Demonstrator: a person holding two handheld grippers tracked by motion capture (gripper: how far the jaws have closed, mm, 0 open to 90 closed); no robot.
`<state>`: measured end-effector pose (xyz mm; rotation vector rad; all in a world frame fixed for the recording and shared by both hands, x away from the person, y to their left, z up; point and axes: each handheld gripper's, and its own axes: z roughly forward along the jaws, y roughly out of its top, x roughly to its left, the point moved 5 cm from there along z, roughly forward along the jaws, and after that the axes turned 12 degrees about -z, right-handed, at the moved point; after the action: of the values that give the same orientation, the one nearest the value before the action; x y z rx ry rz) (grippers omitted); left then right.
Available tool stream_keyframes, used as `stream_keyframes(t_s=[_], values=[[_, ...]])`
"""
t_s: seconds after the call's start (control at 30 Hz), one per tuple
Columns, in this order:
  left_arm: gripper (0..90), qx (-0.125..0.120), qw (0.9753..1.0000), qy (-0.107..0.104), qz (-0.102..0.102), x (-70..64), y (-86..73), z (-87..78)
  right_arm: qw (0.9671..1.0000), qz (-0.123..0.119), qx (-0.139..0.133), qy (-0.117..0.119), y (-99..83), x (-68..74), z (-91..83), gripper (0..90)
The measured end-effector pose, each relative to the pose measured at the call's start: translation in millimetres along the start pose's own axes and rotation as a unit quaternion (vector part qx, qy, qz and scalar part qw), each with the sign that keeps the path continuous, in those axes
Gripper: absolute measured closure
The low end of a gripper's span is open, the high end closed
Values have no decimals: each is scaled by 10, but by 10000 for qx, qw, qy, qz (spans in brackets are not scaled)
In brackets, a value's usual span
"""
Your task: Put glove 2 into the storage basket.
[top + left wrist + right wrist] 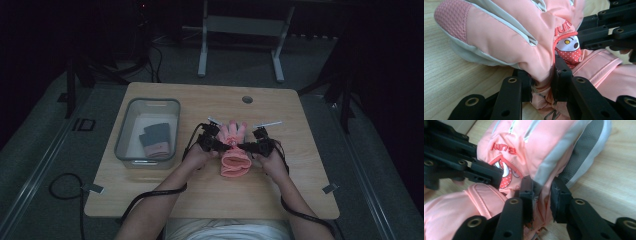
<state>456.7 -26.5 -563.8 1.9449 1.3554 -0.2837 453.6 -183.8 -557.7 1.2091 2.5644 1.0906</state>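
Bare table (295,165) lies right of the glove (235,150), and more lies far of it toward the hole (247,99), so passage is open there. Left of the glove, the bin (148,131) blocks the way, leaving a narrow strip between them. The left gripper (223,145) and right gripper (243,146) crowd the glove's middle from both sides, clamped on its fabric.

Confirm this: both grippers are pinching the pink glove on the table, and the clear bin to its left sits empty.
Not empty. The high view shows a grey and pink glove lying inside the clear bin. The rest holds: the left gripper and right gripper both pinch the pink glove on the table.
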Motion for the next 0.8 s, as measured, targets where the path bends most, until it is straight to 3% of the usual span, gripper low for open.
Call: stream_keyframes(t_s=[0.1,0.37,0.57,0.8], values=[[734,-23,10000,-22,89,-51,30,-53,9998,-126,-38,-163,45,31,-66,772],[741,-205,9990,-162,361,-197,173,-348,9989,-205,-330,-259,244,118,-279,795],[742,-355,9974,-246,570,-303,286,-661,9970,-350,-600,-347,463,265,-471,796],[742,-496,9962,-262,670,-296,406,-1120,9943,-502,-868,-366,765,484,-586,797]])
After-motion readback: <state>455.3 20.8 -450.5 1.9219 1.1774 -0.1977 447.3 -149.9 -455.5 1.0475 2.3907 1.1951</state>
